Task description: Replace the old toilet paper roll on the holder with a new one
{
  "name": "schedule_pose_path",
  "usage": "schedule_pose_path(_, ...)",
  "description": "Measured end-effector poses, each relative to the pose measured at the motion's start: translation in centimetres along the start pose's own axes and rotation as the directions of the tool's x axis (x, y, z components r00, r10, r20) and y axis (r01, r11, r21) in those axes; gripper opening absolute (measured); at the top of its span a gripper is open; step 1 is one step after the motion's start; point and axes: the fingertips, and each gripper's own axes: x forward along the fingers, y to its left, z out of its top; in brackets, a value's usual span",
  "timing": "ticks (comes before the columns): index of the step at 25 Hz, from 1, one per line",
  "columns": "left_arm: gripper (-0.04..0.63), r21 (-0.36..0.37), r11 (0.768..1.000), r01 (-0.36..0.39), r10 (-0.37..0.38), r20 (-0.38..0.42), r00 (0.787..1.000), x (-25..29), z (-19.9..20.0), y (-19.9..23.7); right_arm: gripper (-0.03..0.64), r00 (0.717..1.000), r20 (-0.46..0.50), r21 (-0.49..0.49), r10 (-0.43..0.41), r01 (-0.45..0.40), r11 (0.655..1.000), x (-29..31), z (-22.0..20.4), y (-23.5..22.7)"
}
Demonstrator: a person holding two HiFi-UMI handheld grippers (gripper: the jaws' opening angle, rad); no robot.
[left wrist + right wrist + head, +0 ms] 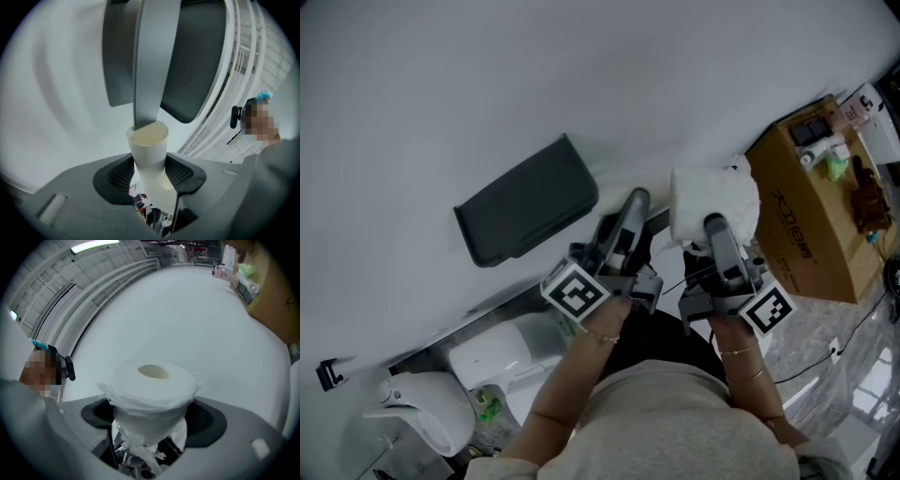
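My left gripper (634, 204) (150, 174) is shut on a bare cardboard tube (148, 147), the old roll's core. The tube's open end meets the tip of the grey bar (154, 61) of the dark wall holder (525, 202) (192, 56); whether the bar reaches inside I cannot tell. In the head view the tube is hidden by the gripper. To the right, my right gripper (713, 225) (150, 420) is shut on a full white toilet paper roll (712, 199) (152, 390), held up near the white wall beside the holder.
A brown cardboard box (811, 220) with small items on top stands at the right. A white toilet and tank (483, 361) sit at lower left. A black cable (825, 352) lies on the marbled floor at lower right.
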Motion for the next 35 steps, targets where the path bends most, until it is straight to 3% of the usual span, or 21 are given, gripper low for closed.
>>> schedule_pose_path(14, 0.209, -0.014, 1.0, 0.016, -0.017, -0.087, 0.996, -2.4, -1.7, -1.4, 0.436, 1.0, 0.024, -0.011, 0.001, -0.001, 1.0, -1.5, -0.1, 1.2)
schedule_pose_path(35, 0.209, 0.031, 0.999, -0.031, 0.031, 0.023, 0.999, -6.4, 0.9, -3.4, 0.435, 0.996, -0.057, 0.028, 0.07, -0.068, 0.997, -0.1, -2.3, 2.6)
